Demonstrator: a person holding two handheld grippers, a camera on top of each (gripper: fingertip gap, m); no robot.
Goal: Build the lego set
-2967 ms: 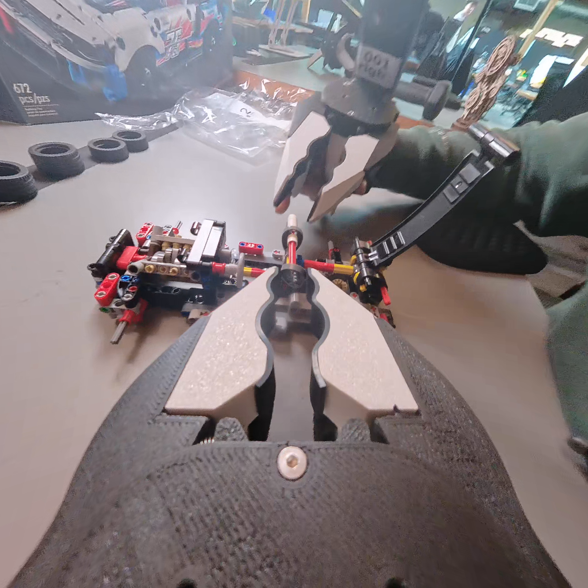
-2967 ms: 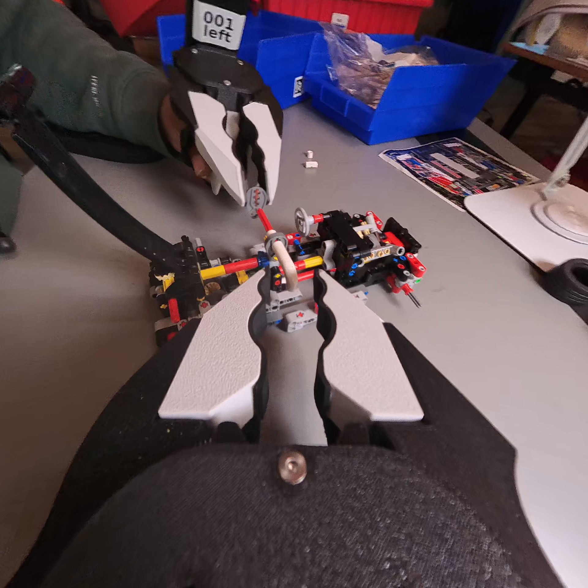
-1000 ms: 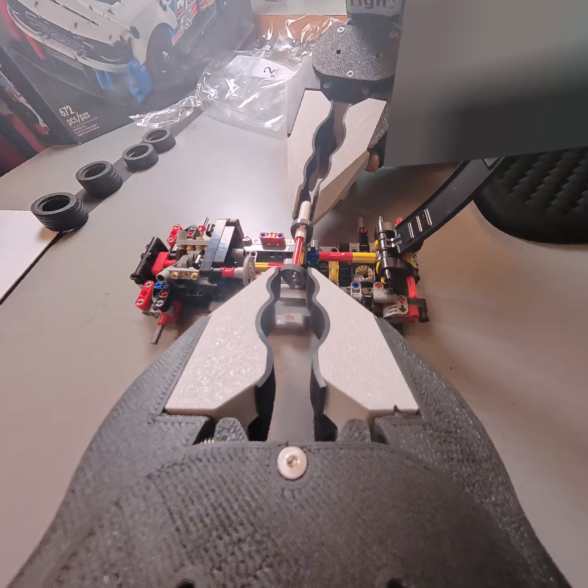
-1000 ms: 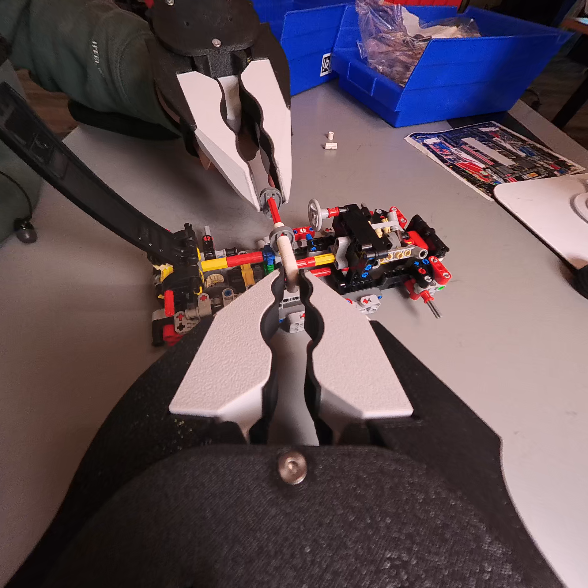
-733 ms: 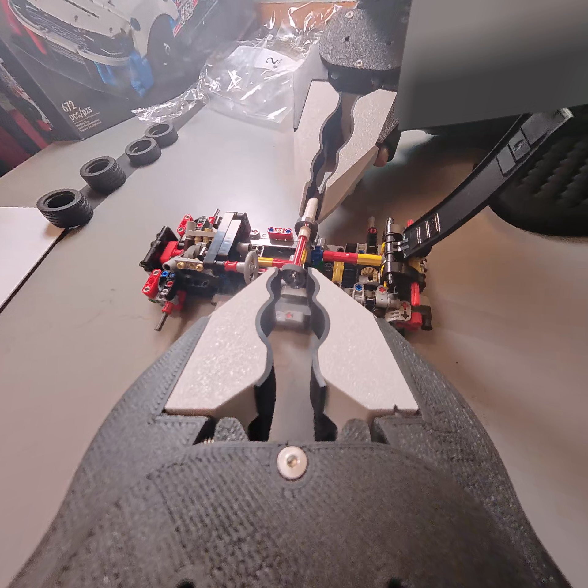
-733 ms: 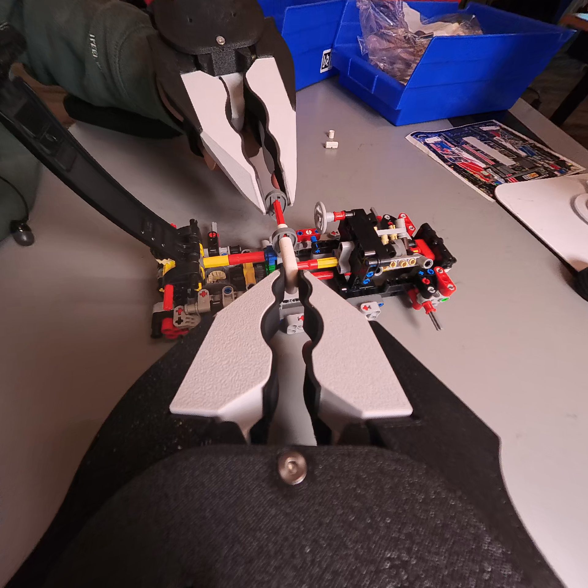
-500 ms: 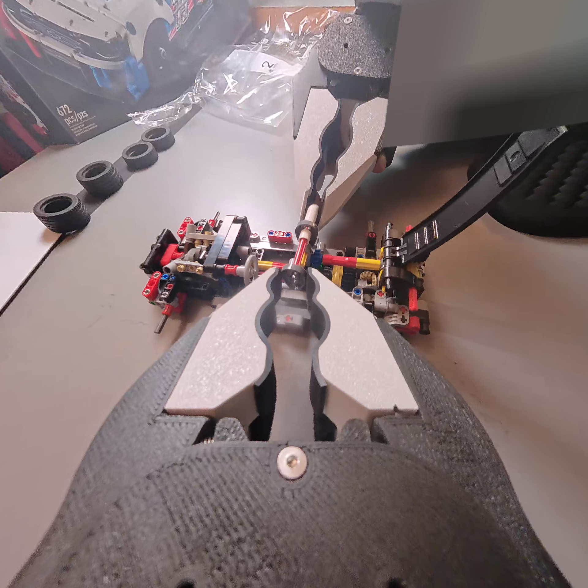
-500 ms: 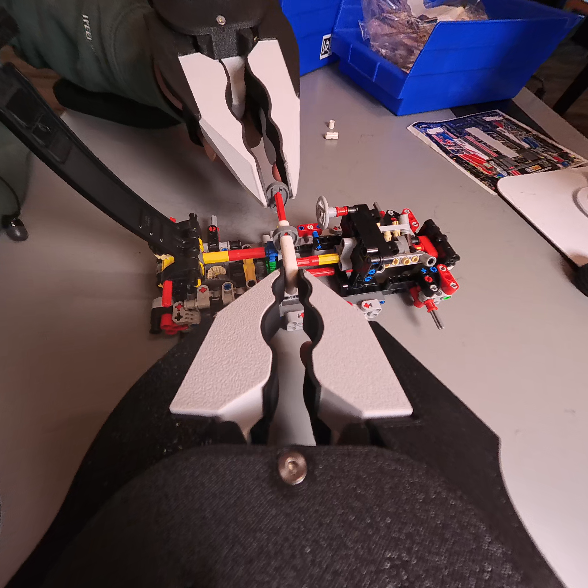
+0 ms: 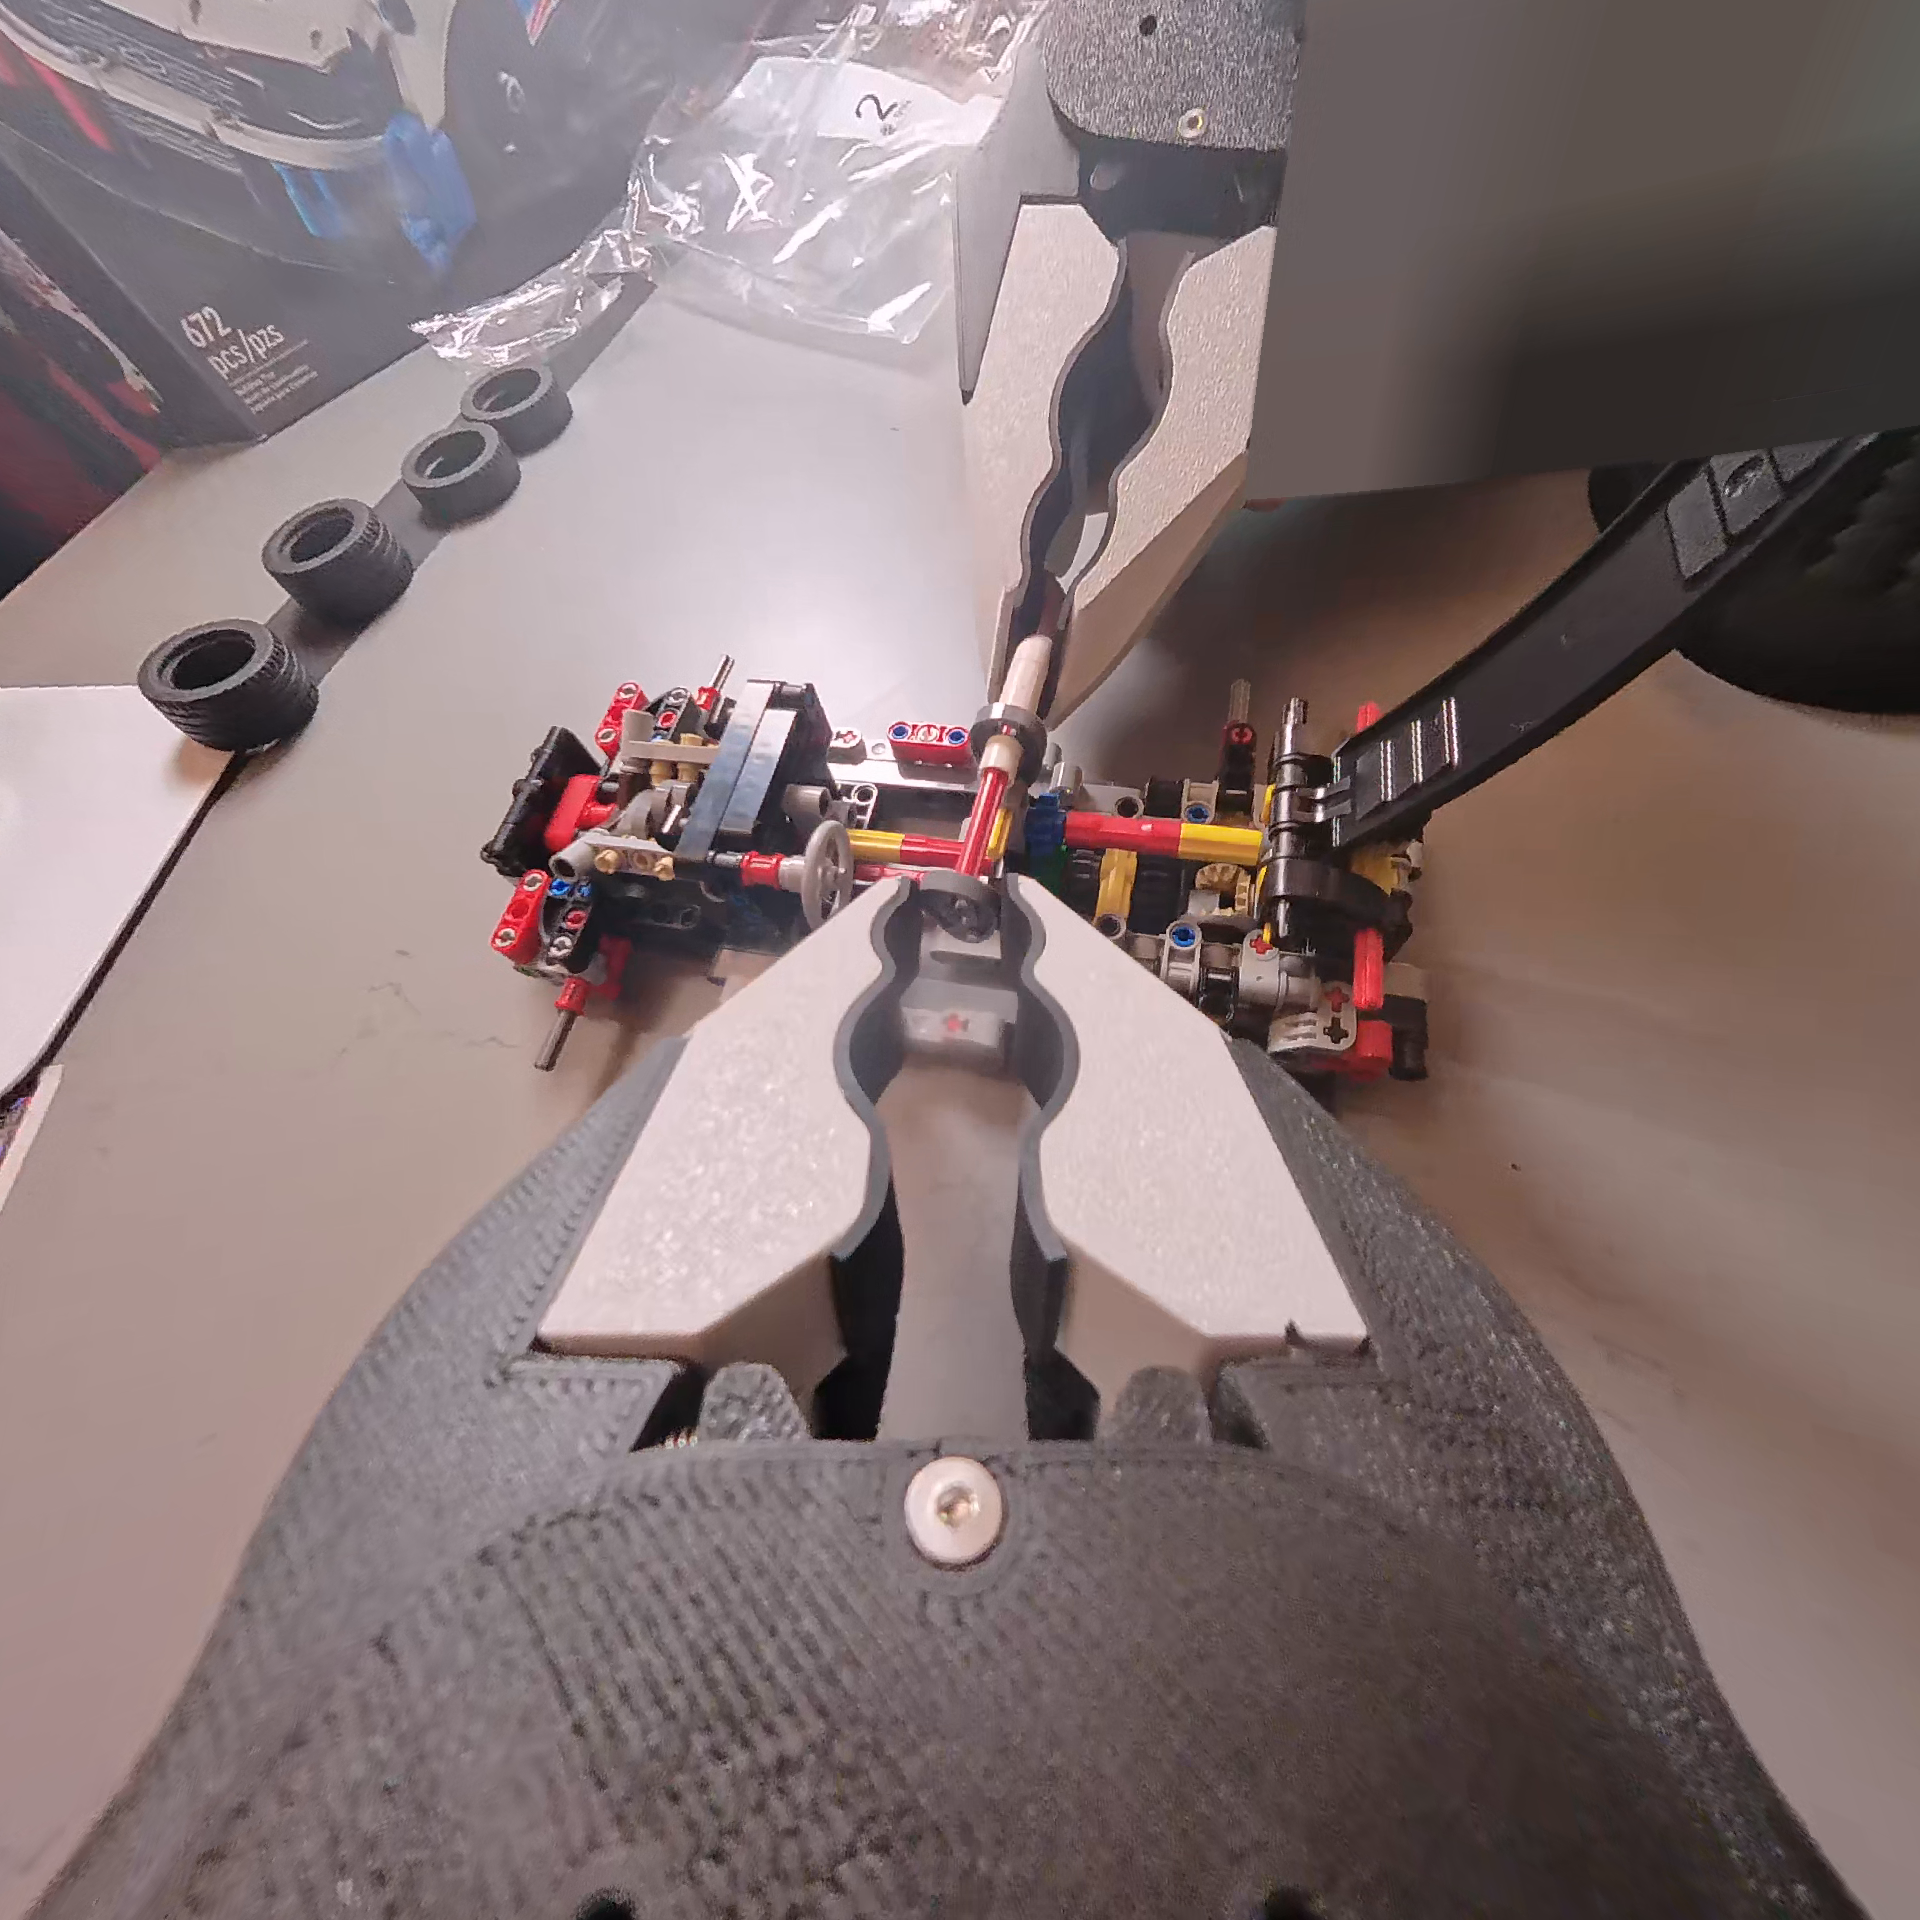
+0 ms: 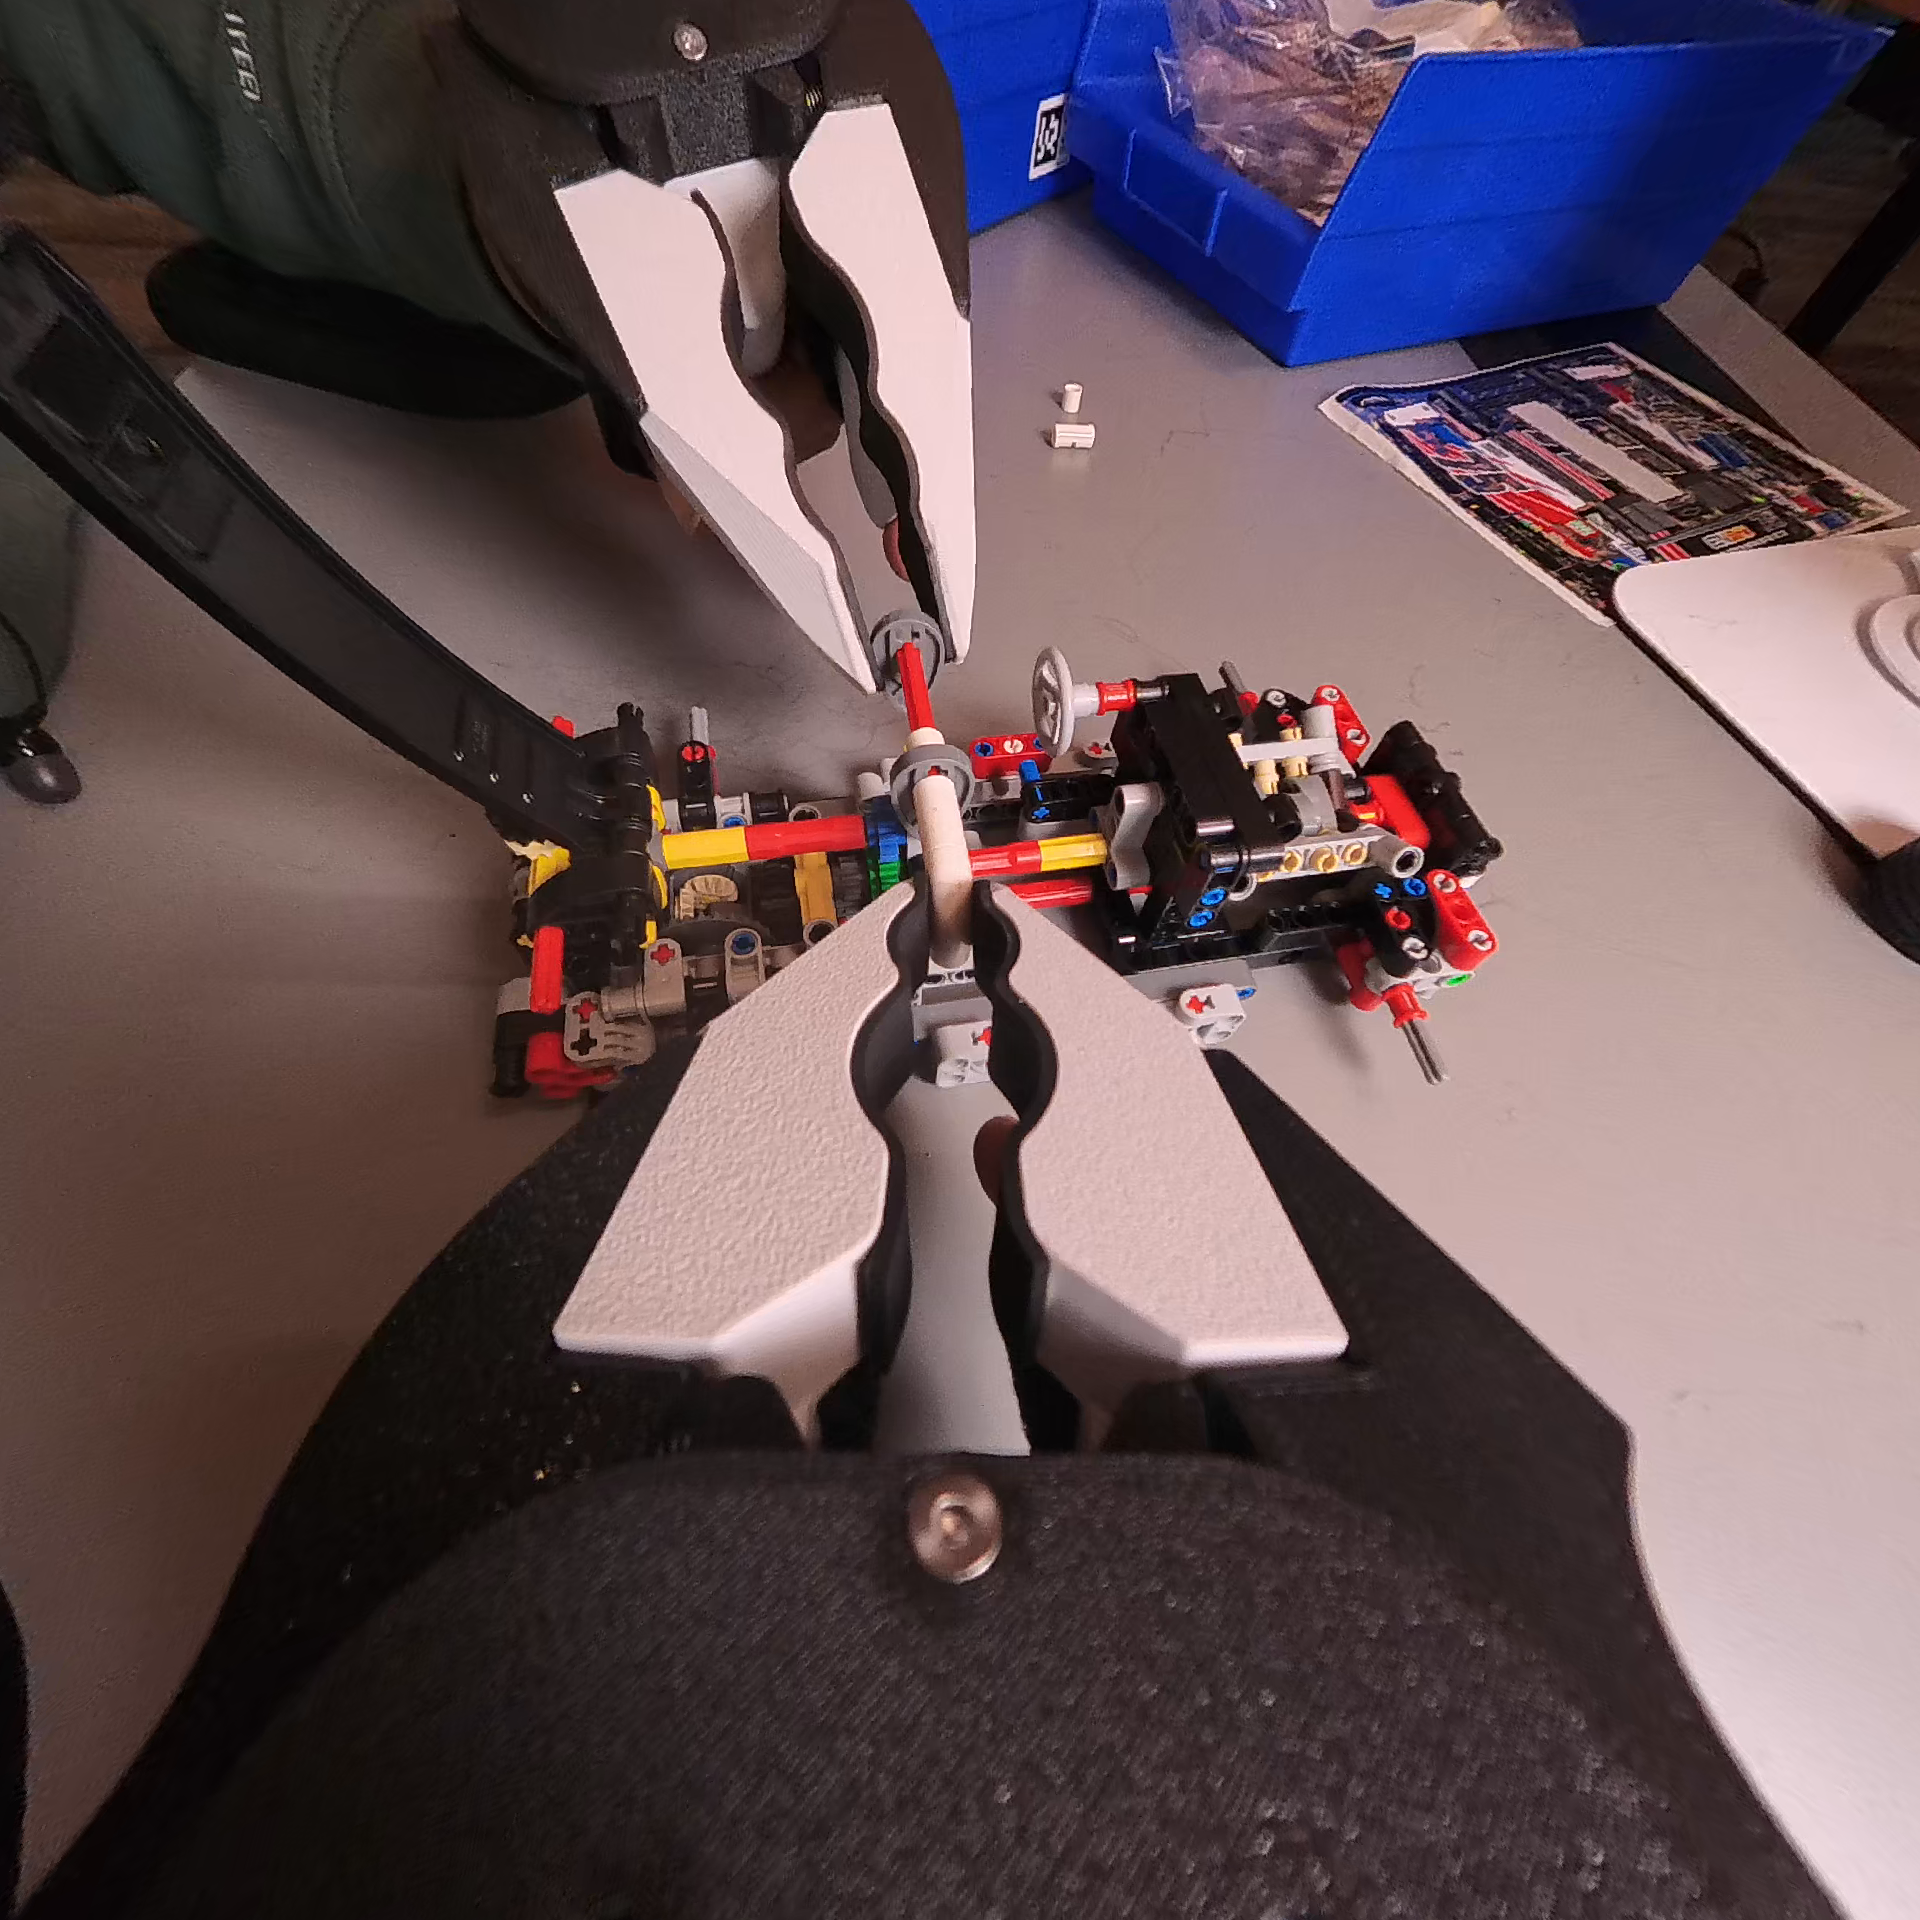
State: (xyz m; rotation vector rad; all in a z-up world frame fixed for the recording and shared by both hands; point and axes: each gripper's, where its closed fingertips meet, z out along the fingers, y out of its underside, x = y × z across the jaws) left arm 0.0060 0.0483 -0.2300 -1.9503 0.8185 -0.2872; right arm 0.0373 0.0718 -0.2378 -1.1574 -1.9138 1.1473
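Grey desk [image 9: 727,540] fills your left wrist view, with a dark printed box [image 9: 208,208] at the far left bearing a car picture and white lettering, and a clear plastic bag [image 9: 790,208] with a handwritten mark beside it. Four black rubber tyres [image 9: 338,545] sit in a row along the desk's left side. Your left tool [image 9: 961,904] is clamped on a dark grey round bush at the near end of a red axle [image 9: 982,826], both tips pressed against it. That axle rises at a slant above a brick-built chassis [image 9: 727,810] of black, red, yellow and grey beams lying flat on the desk, with a small grey steering wheel [image 9: 828,871] just left of your tool. At the axle's far end sits a second grey bush and a cream sleeve [image 9: 1023,675], which your right tool [image 9: 1039,623] grips from above. A black strap [image 9: 1558,644] runs off to the right.

Across the desk in your right wrist view stand blue bins [image 10: 1455,208], one carrying a square black-and-white code sticker, and a printed instruction booklet [image 10: 1600,468] lies at the right. Two small white parts [image 10: 1070,421] rest apart on the desk. Your right tool [image 10: 951,914] is closed on the cream sleeve [image 10: 940,831], pads tight on both sides. Beyond it, your left tool [image 10: 909,649] pinches the grey bush on the red axle. A green sleeve [image 10: 260,135] with small lettering shows behind it.
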